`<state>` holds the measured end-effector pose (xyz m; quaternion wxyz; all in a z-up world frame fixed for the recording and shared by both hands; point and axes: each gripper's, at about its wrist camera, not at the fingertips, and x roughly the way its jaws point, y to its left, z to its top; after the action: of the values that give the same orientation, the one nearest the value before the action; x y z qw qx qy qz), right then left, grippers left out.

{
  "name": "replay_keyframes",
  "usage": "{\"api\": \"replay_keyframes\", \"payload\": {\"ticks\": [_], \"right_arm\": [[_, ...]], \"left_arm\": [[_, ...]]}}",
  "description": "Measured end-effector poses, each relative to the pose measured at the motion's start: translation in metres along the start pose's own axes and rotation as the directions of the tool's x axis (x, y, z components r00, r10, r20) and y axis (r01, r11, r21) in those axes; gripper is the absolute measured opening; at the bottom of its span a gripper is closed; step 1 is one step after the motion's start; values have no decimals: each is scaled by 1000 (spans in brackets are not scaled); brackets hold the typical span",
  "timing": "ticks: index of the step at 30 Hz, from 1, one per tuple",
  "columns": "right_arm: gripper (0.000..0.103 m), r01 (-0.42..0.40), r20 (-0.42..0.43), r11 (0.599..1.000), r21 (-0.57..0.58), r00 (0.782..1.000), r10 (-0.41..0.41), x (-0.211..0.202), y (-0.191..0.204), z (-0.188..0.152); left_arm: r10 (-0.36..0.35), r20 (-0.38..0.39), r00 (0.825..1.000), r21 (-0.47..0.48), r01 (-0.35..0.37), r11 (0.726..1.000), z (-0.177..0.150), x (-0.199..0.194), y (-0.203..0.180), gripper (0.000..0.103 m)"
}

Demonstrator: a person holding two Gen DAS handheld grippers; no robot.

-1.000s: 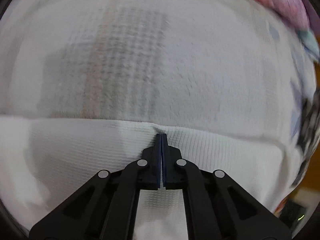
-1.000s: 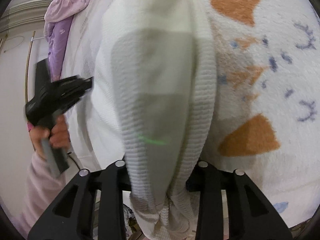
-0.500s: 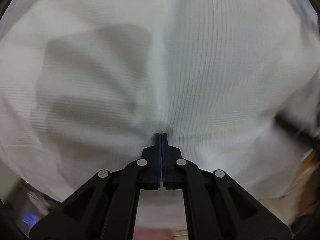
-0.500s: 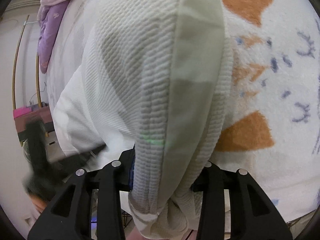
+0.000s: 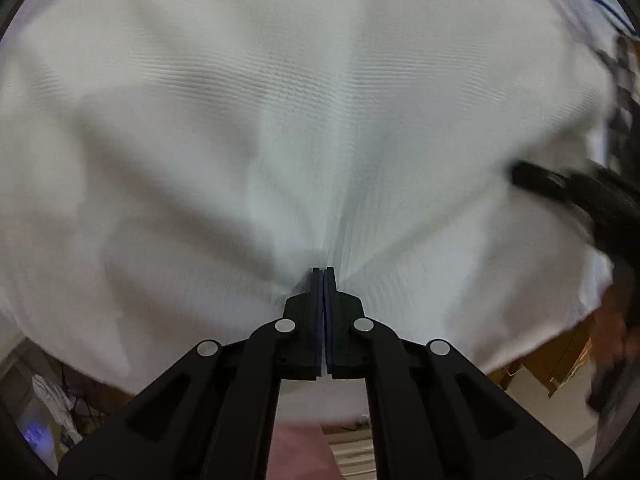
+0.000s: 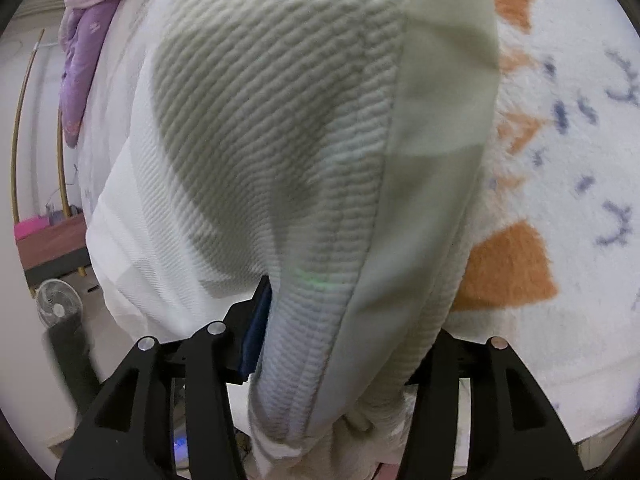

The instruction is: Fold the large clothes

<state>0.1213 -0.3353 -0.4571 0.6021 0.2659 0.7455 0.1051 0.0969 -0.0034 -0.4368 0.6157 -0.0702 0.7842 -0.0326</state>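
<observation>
Two grippers share my white ribbed-knit garment [image 6: 280,128]: left gripper [image 5: 324,276] has its jaws pinched shut on the fabric, right gripper [image 6: 344,320] jaws opening around a thick fold (running lengthwise ahead) above the fleece blanket [image 6: 568,160].

A fluffy white blanket [image 6: 568,168] with orange and blue marks covers the bed. Purple bedding [image 6: 82,68] lies bunched at its far end. A fan [image 6: 58,308] stands on the floor.
</observation>
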Motion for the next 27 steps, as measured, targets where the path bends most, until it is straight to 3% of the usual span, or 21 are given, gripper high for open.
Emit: {"api": "replay_keyframes", "payload": {"ticks": [2, 3, 4, 7, 9, 12, 13, 16, 18, 21, 25, 27], "right_arm": [[50, -15, 4, 1000, 13, 1000, 15, 2, -1, 2], [51, -26, 2, 999, 26, 1000, 26, 4, -2, 4], [52, -35, 1, 999, 40, 999, 35, 4, -3, 4], [51, -26, 18, 999, 23, 1000, 25, 0, -4, 0], [51, -23, 31, 1000, 7, 999, 23, 0, -2, -2], [52, -28, 30, 999, 33, 999, 27, 1, -3, 0], [52, -18, 28, 1000, 18, 999, 17, 2, -2, 1], [52, -14, 39, 1000, 24, 999, 13, -1, -4, 0], [52, -17, 45, 999, 28, 999, 16, 0, -3, 0], [52, -13, 43, 999, 38, 999, 12, 0, -4, 1], [52, -11, 47, 999, 50, 999, 8, -1, -7, 2], [52, -10, 51, 999, 50, 999, 8, 1, -2, 1]], "left_arm": [[-29, -84, 996, -25, 27, 999, -16, 21, 4, 2], [-3, -109, 994, -4, 3, 1000, -19, 44, 4, 2], [-2, -91, 996, 24, 5, 1000, -17, 56, 2, 4], [43, -155, 987, 30, -39, 999, -6, 42, -7, 2], [67, -158, 985, 55, -59, 997, -22, 28, -10, 2], [122, -191, 974, 81, -108, 991, -54, 48, 0, 2], [129, -153, 980, 100, -115, 988, -56, 54, 2, 4], [137, -175, 975, 99, -121, 988, -44, 41, 3, 3], [146, -72, 987, 131, -136, 982, -32, 7, 3, 3], [125, 13, 992, 106, -126, 986, -4, -35, 13, 3], [117, 150, 982, 73, -129, 989, 61, -75, 28, 3], [129, 208, 970, 75, -147, 986, 111, -87, 31, 3]]}}
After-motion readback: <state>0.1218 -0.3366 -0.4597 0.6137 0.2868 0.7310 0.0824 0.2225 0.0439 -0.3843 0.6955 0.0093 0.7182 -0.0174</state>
